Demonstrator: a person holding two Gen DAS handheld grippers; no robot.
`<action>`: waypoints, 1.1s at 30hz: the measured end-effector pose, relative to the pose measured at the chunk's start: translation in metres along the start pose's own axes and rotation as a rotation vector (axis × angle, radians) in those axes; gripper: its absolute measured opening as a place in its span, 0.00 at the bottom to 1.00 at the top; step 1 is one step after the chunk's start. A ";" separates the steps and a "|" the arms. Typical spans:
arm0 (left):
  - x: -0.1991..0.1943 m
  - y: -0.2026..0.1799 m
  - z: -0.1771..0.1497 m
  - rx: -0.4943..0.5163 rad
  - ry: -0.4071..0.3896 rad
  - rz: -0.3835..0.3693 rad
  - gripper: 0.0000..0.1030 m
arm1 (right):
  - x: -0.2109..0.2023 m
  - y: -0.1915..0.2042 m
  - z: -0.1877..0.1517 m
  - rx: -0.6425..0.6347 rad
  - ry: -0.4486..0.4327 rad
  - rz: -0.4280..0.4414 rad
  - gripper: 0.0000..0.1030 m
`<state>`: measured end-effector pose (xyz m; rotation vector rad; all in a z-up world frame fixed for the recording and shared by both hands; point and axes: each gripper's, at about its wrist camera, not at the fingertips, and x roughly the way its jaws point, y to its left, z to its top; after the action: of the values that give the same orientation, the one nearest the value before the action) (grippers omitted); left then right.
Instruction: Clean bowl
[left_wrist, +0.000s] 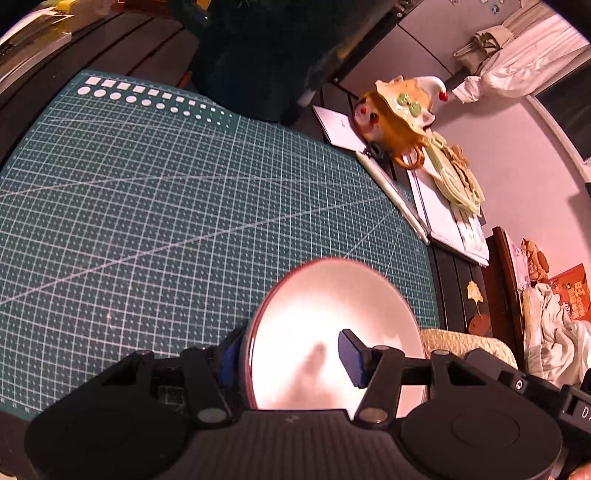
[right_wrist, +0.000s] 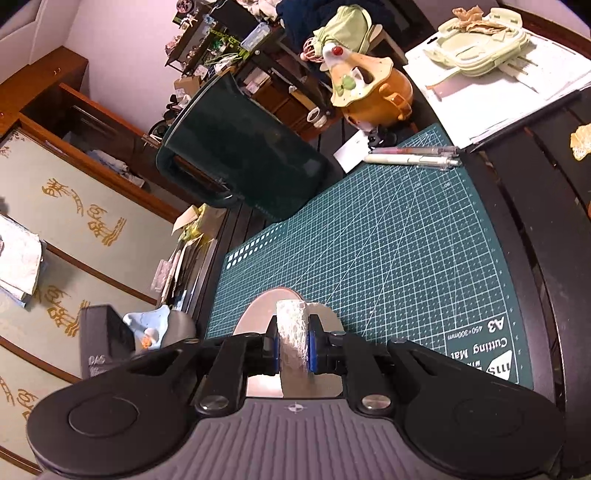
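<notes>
A shallow white bowl with a dark red rim (left_wrist: 332, 295) hangs tilted over the green cutting mat (left_wrist: 147, 184), its inside facing the left wrist camera. My left gripper (left_wrist: 290, 350) is shut on it, one blue pad on the outer wall (left_wrist: 229, 356) and the other inside the bowl (left_wrist: 351, 354). In the right wrist view the bowl (right_wrist: 255, 314) shows as a grey disc just beyond my right gripper (right_wrist: 291, 343). That gripper is shut on a pale, rough sponge (right_wrist: 291, 321), which reaches over the bowl. The sponge (left_wrist: 461, 343) also shows behind the bowl's right rim.
A dark green jug (right_wrist: 240, 155) stands at the mat's far edge. Beside it are an orange mushroom-shaped pot (right_wrist: 369, 88), two pens (right_wrist: 410, 155), and papers with pale green plastic frames (right_wrist: 480, 37). The dark slatted table (right_wrist: 535, 221) borders the mat (right_wrist: 388, 240).
</notes>
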<state>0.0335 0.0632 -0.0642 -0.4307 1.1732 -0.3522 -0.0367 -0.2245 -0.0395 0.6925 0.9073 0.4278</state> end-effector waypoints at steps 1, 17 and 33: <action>-0.007 0.003 -0.001 -0.001 0.001 -0.004 0.52 | 0.001 0.001 0.001 -0.007 -0.004 -0.004 0.13; 0.033 -0.017 -0.003 -0.006 0.073 0.029 0.54 | 0.002 0.001 0.010 -0.022 -0.035 -0.011 0.13; 0.027 0.000 -0.008 -0.050 0.043 -0.119 0.86 | 0.004 0.000 0.008 -0.020 -0.027 -0.007 0.13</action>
<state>0.0354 0.0492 -0.0886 -0.5404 1.2031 -0.4377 -0.0278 -0.2254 -0.0382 0.6747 0.8786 0.4199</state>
